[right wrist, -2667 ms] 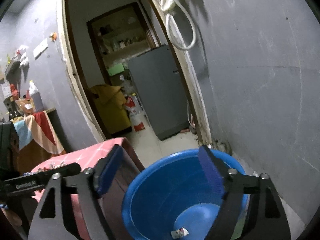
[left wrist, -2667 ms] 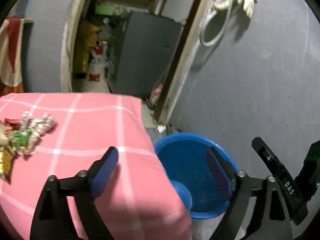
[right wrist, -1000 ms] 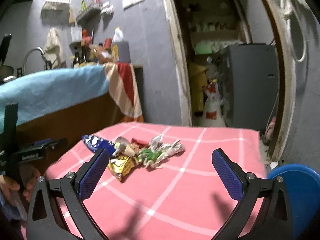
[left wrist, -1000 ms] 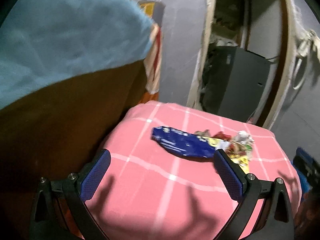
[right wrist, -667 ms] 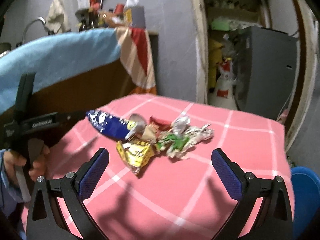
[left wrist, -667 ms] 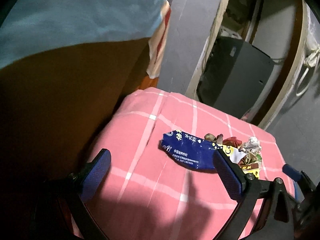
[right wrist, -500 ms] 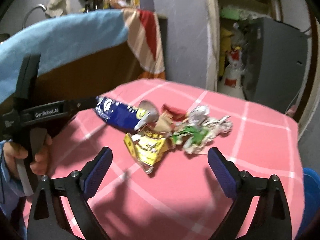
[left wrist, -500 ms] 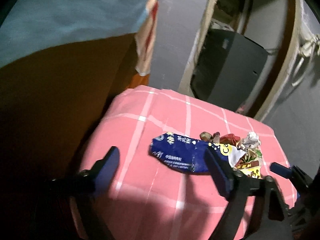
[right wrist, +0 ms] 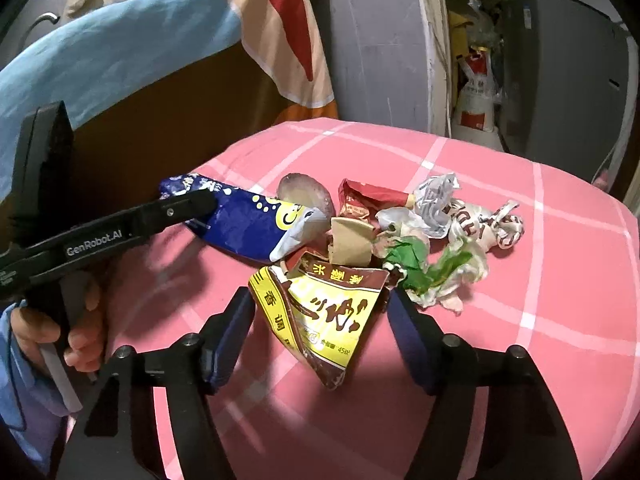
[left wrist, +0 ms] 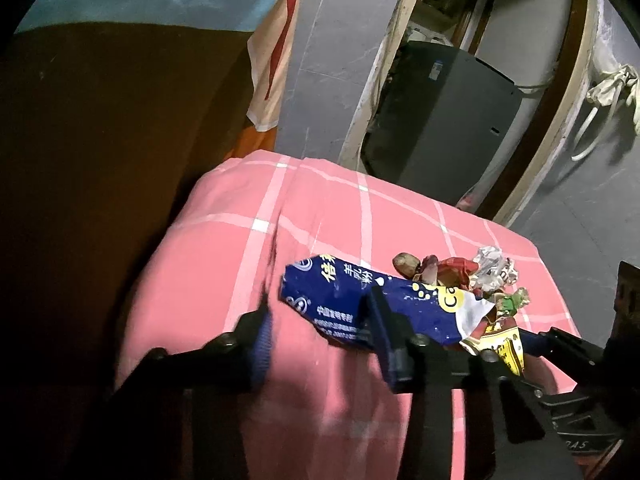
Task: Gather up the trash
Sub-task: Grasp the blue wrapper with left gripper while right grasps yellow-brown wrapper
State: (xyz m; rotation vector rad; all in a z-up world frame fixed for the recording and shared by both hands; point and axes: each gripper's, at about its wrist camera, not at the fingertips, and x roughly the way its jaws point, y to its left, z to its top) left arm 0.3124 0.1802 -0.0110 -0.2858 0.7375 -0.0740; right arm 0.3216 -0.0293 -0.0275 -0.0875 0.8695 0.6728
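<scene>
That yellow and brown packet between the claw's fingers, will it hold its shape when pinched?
Probably not: the yellow packet looks torn open, flat and creased, so it should crumple. Its glossy film may slip. It likely weighs little.

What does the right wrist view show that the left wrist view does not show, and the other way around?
Only the right wrist view shows the person's left hand on its gripper handle, the whole front of the yellow and brown packet between the open right gripper, and the green wrapper clearly.

Only the left wrist view shows the white hose hanging on the wall and the left gripper from behind, open around the blue packet's end.

Both show the blue packet, the trash pile and the pink checked cloth.
</scene>
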